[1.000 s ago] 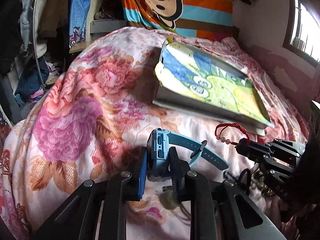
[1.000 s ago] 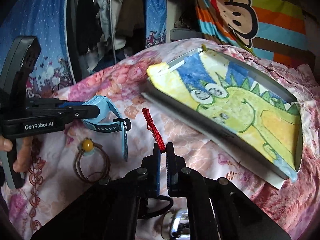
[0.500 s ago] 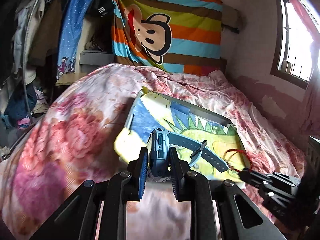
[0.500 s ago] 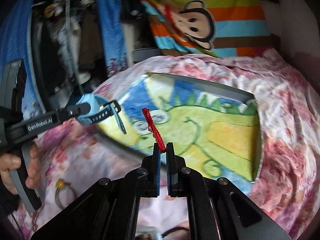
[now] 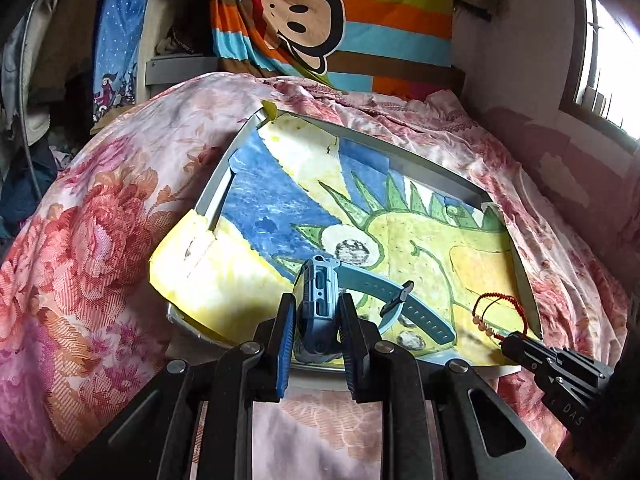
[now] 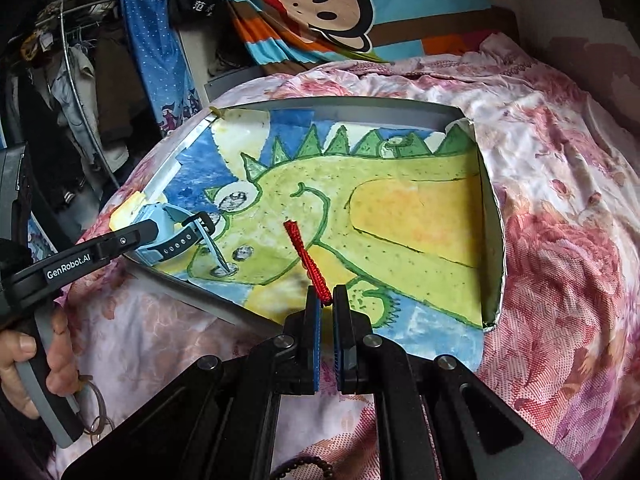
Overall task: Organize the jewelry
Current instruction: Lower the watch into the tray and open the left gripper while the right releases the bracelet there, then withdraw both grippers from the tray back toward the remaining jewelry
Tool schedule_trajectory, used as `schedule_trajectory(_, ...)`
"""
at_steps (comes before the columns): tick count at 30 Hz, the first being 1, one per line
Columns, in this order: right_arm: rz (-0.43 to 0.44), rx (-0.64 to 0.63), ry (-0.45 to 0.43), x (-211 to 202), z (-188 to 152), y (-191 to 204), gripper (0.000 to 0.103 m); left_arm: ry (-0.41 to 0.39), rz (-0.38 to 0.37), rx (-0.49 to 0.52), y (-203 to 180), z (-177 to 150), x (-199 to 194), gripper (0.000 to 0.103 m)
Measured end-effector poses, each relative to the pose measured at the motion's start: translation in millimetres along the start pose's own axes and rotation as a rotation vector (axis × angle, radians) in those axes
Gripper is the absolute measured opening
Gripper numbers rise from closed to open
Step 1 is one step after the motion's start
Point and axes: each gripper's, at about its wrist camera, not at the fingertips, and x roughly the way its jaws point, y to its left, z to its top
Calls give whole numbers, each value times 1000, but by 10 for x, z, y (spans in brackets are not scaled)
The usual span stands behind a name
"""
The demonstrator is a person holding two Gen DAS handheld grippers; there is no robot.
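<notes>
My left gripper [image 5: 315, 312] is shut on a light blue watch [image 5: 320, 300], held over the near left corner of a shallow grey tray [image 5: 436, 178] lined with a green dinosaur drawing. The watch also shows in the right wrist view [image 6: 168, 240]. My right gripper [image 6: 327, 300] is shut on a red cord bracelet [image 6: 306, 258], held over the tray's near edge [image 6: 340, 103]. In the left wrist view the bracelet [image 5: 498, 312] hangs as a loop with pale beads from the right gripper [image 5: 510, 344].
The tray lies on a bed with a pink floral cover [image 5: 92, 248]. A ring-shaped hair tie [image 6: 96, 408] lies near the hand at lower left. A dark bead bracelet [image 6: 308, 466] lies below the right gripper. Clothes hang at the left; a striped monkey blanket [image 5: 320, 8] hangs behind.
Both grippers have lifted off the bed cover and moved forward over the tray, each still holding its item. The hair tie stayed behind on the bed.
</notes>
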Motion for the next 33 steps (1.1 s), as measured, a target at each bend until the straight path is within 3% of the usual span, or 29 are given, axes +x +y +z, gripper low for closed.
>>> schedule_trajectory(3, -13, -9, -5, -10, 21, 7, 11, 11, -8, -15, 7, 8, -9, 21)
schedule_trajectory(7, -22, -13, -22, -87, 31, 9, 39, 21, -16, -11, -8, 28, -31, 31)
schedule_trajectory(8, -26, -16, -31, -118, 40, 15, 39, 14, -20, -13, -9, 35, -55, 44)
schedule_trajectory(9, -28, -22, -37, -163, 30, 6, 39, -5, -27, -23, -7, 37, -113, 66)
schedule_trajectory(11, -40, -45, -52, -264, 39, 29, 41, -63, -21, -51, 12, 39, -255, 80)
schedule_trajectory(15, -56, -83, -119, -584, -10, 61, 65, -85, -33, -78, 43, 56, -495, 81)
schedule_trajectory(16, -55, -91, -137, -673, -25, 70, 70, -95, -28, -85, 52, 54, -567, 83)
schedule_trajectory(18, -40, -103, -174, -877, -65, 93, 76, -123, -24, -95, 62, 31, -738, 97)
schedule_trajectory(20, -24, -108, -213, -1068, -114, 122, 83, -168, -24, -90, 50, -21, -952, 99)
schedule_trajectory(22, -11, -117, -257, -1267, -188, 157, 97, -199, -17, -70, 15, -76, -1140, 102)
schedule_trajectory(27, 4, -160, -343, -1695, -401, 308, 100, -296, 14, 17, -64, -377, -1624, 103)
schedule_trajectory(33, 12, -179, -386, -2083, -656, 468, 101, -312, 46, 97, -83, -746, -1994, 103)
